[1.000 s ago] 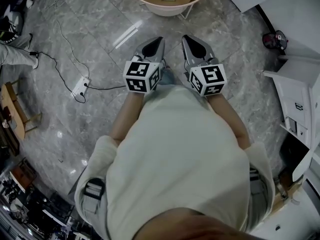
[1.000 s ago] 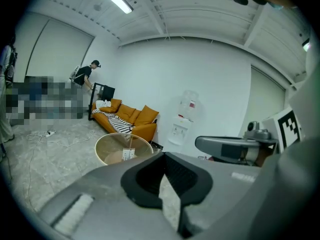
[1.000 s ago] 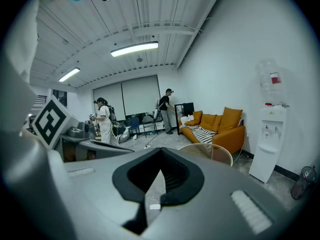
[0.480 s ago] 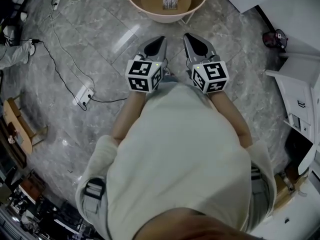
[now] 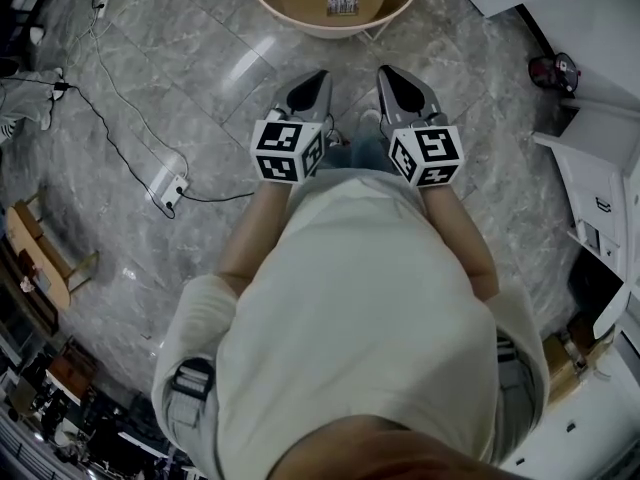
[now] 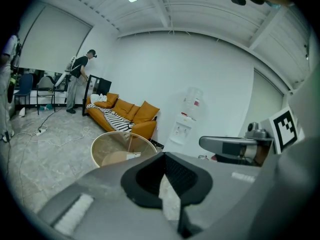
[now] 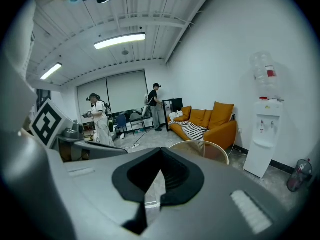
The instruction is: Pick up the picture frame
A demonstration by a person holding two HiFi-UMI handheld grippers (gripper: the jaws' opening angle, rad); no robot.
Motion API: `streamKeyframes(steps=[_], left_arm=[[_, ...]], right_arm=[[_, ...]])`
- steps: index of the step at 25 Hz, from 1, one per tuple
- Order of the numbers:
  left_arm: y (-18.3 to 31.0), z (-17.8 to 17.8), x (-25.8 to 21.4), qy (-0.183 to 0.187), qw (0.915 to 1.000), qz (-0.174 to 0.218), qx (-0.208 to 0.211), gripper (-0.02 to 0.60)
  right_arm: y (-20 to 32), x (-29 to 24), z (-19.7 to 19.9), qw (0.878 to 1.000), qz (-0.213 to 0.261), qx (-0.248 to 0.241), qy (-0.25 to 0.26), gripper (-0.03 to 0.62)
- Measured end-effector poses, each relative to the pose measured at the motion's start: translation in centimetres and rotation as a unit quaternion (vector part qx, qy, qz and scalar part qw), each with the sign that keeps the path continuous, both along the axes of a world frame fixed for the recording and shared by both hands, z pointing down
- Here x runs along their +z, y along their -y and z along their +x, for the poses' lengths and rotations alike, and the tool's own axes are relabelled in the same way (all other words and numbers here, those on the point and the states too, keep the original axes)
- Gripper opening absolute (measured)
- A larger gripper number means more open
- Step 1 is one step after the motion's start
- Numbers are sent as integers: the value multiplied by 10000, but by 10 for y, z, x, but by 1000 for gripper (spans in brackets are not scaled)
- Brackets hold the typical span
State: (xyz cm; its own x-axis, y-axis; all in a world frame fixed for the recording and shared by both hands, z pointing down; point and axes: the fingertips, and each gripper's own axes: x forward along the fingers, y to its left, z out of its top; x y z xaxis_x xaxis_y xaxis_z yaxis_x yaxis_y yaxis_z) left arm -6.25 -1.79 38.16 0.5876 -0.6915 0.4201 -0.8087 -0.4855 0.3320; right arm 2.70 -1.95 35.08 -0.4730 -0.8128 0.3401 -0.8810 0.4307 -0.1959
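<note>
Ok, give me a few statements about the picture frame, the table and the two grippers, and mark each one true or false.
1. The left gripper and the right gripper are both shut and hold nothing. True.
2. The picture frame is in the left gripper. False: it sits on the round table, ahead of both grippers.
3. The sofa against the wall is blue. False: it is orange, with a striped blanket over it.
4. A white power strip lies on the floor at the person's left. True.
</note>
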Motion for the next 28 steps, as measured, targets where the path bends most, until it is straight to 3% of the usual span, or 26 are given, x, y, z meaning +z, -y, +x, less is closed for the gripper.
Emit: streamKeyframes(steps=[16,28], left_arm=[[103,-2,76,34,9967,-497,-641,0],[162,1,156,206,9903,-1019,-919,0]], right_arm=[[105,69,5,9971,-388,-582,-315,-2],[174,153,11,9924,-898,-745,-396,-2]])
